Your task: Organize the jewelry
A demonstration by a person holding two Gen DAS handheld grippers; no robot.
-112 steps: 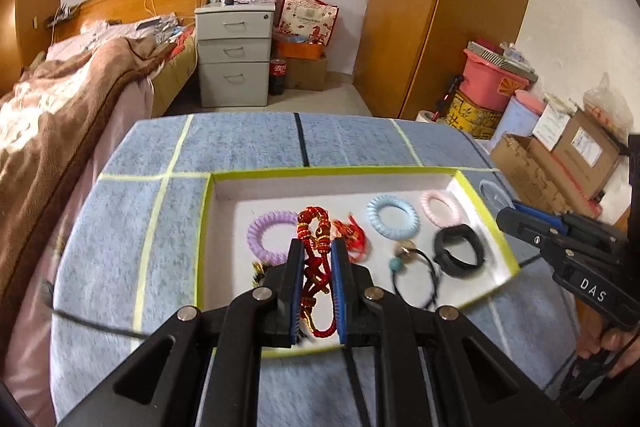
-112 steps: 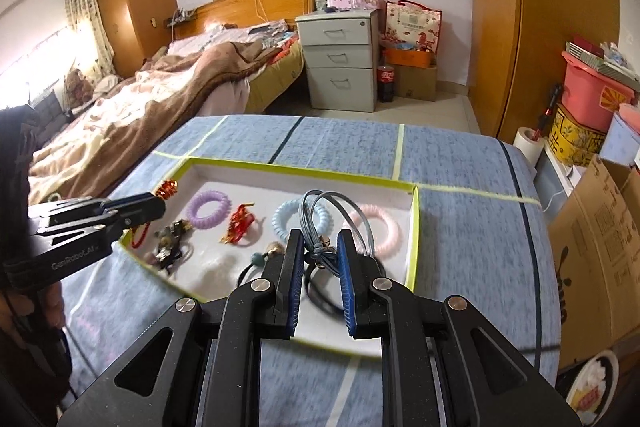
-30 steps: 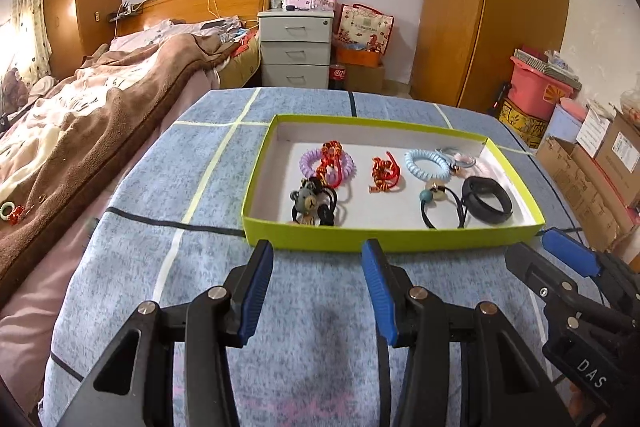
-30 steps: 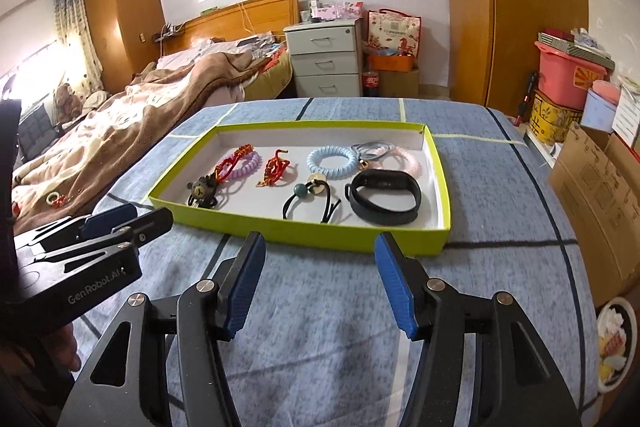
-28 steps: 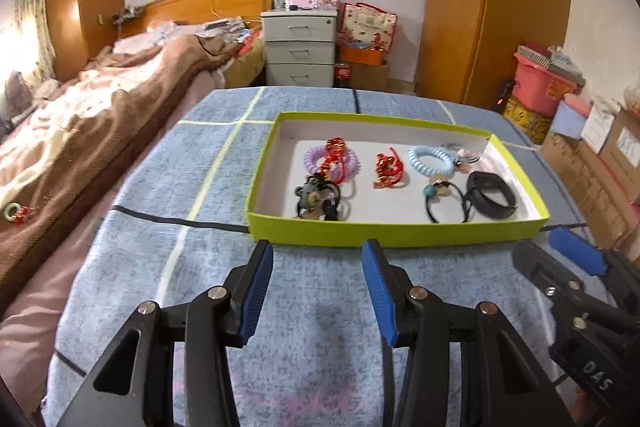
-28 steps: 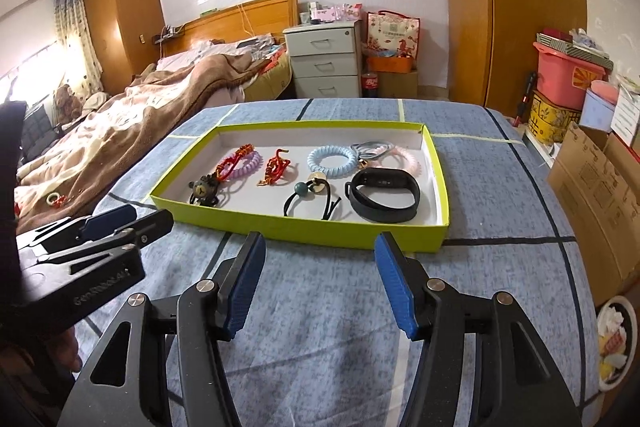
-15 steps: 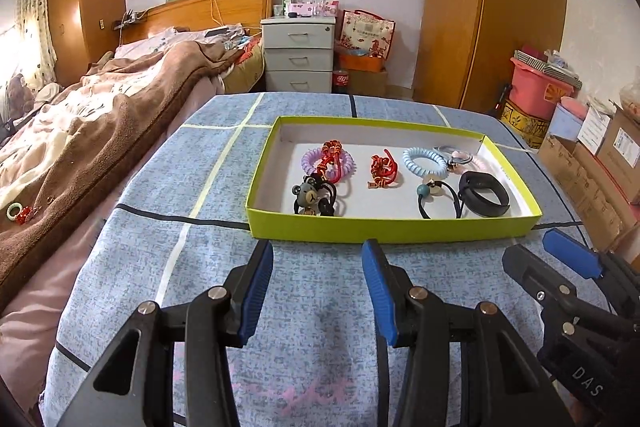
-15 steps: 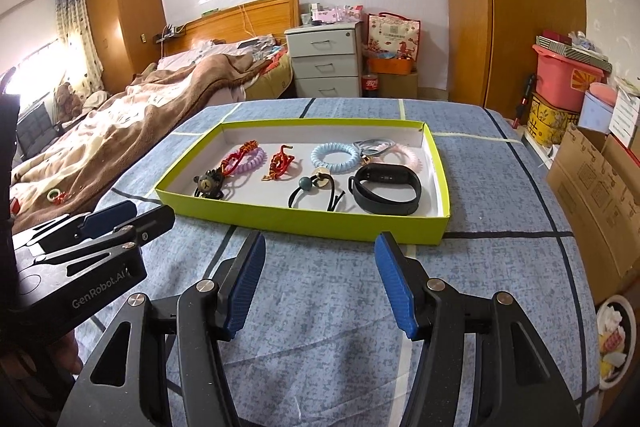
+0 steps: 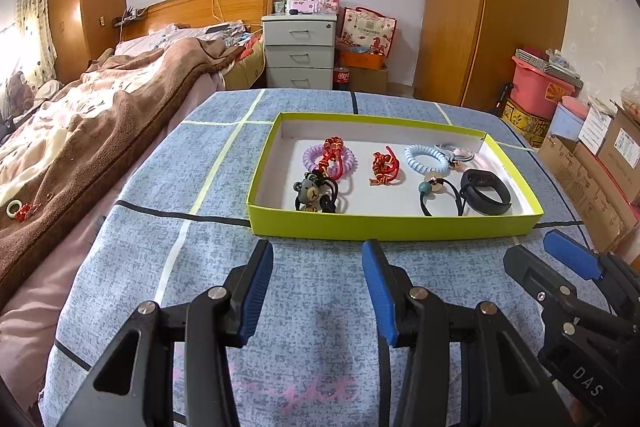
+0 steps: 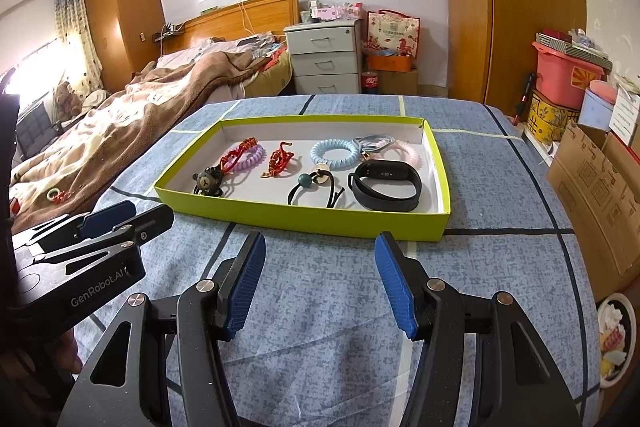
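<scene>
Left wrist view: I see my left gripper [image 9: 317, 253] over the blue patterned cloth [image 9: 168, 227], jaws wide apart, nothing between them.
Right wrist view: my right gripper [image 10: 320, 247] is the same, jaws spread, empty, just short of the tray's near wall.
Tray: yellow-green tray [image 10: 304, 217] sits mid-cloth, ahead of both grippers, touching neither.
Tray contents, left side: bear charm hair tie [image 9: 314, 193], purple coil tie [image 9: 310, 157] with red braided bracelet [image 9: 334, 155] lying across it.
Middle: red knot charm [image 9: 385, 167], blue coil tie [image 9: 425, 157], black bead hair tie [image 9: 440, 195].
Right side: black fitness band [image 10: 386, 185], pink coil tie [image 10: 406, 151] with grey loops [image 10: 370, 141] on it.
Background: bed with brown blanket [image 10: 132, 107].
</scene>
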